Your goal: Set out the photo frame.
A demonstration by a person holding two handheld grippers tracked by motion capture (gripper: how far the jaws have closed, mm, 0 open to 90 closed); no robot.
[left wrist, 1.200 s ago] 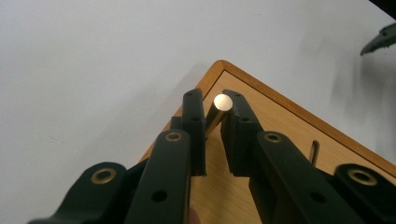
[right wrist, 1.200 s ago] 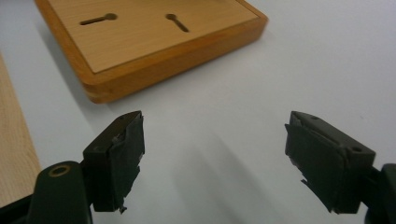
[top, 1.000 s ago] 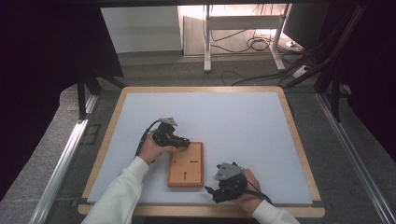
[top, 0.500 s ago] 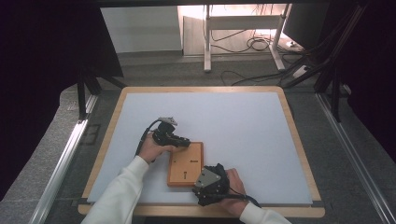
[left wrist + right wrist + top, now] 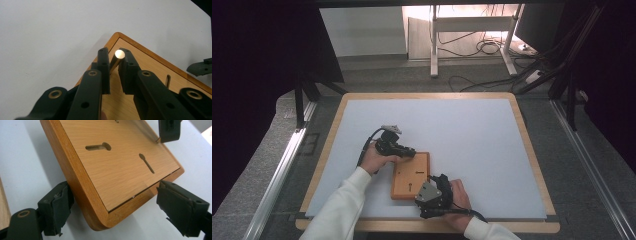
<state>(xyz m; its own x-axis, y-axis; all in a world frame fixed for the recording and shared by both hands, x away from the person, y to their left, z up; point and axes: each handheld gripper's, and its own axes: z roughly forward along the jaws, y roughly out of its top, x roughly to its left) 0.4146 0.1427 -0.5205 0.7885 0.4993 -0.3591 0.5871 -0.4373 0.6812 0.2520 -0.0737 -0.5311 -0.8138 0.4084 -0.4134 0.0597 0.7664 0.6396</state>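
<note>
The wooden board (image 5: 410,175) lay flat on the white worktop (image 5: 472,135), near its front edge and left of centre. The left tongs (image 5: 113,65) stood over the board's far left corner, jaws nearly closed on a small brass-coloured pin (image 5: 117,57) that rose from the wood there. The right tongs (image 5: 110,212) were spread wide at the near right corner, one jaw on either side of the board's thick edge and neither pad quite touching it. Two keyhole slots (image 5: 98,146) showed in the board's face.

The step in hand looked like bracing the board while the pin was worked. To do it well, the right tongs (image 5: 432,192) should have closed squarely across the corner, pads flat on the wood, before any pull or twist began. The left tongs (image 5: 404,149) needed to keep the pin centred between their pads and move along its axis, not sideways, since a slanted force could jam the pin or skid the board across the smooth worktop.
</note>
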